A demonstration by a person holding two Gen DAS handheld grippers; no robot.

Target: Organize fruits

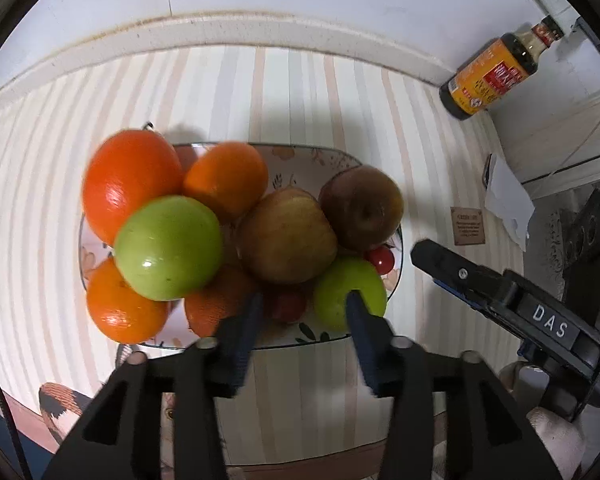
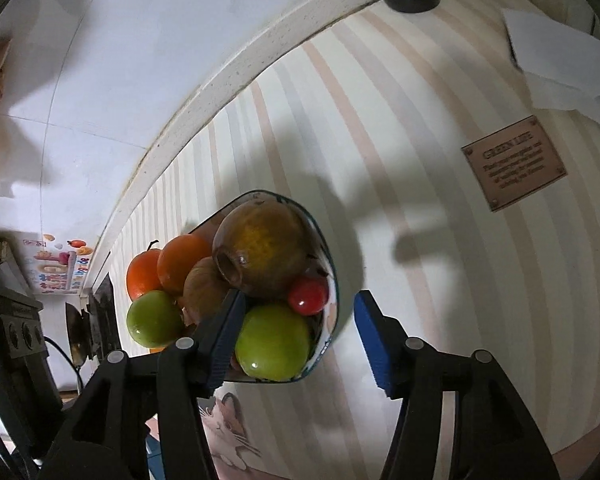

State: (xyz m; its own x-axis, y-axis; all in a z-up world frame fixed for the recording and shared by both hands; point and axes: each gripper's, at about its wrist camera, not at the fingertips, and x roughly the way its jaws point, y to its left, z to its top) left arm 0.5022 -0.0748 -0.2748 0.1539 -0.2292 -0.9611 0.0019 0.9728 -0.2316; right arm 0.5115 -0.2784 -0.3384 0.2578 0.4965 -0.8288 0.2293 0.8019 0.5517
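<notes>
A flowered plate [image 1: 324, 338] on the striped tablecloth holds a pile of fruit: several oranges [image 1: 130, 182], two green apples [image 1: 168, 246] [image 1: 346, 290], two brownish apples [image 1: 288, 236] [image 1: 362, 208] and a small red tomato [image 1: 381, 260]. My left gripper [image 1: 304, 308] is open and empty, hovering over the plate's near rim. My right gripper [image 2: 298, 308] is open and empty at the plate's [image 2: 332, 268] right side, its jaws straddling the rim beside the green apple [image 2: 274, 346] and the tomato [image 2: 308, 296]. The right gripper also shows in the left wrist view [image 1: 452, 266].
A dark sauce bottle [image 1: 496, 74] with a yellow label stands at the back right by the wall. A white paper [image 1: 508, 196] and a small brown card [image 2: 514, 162] lie right of the plate. A dark appliance [image 2: 16, 320] stands at the left.
</notes>
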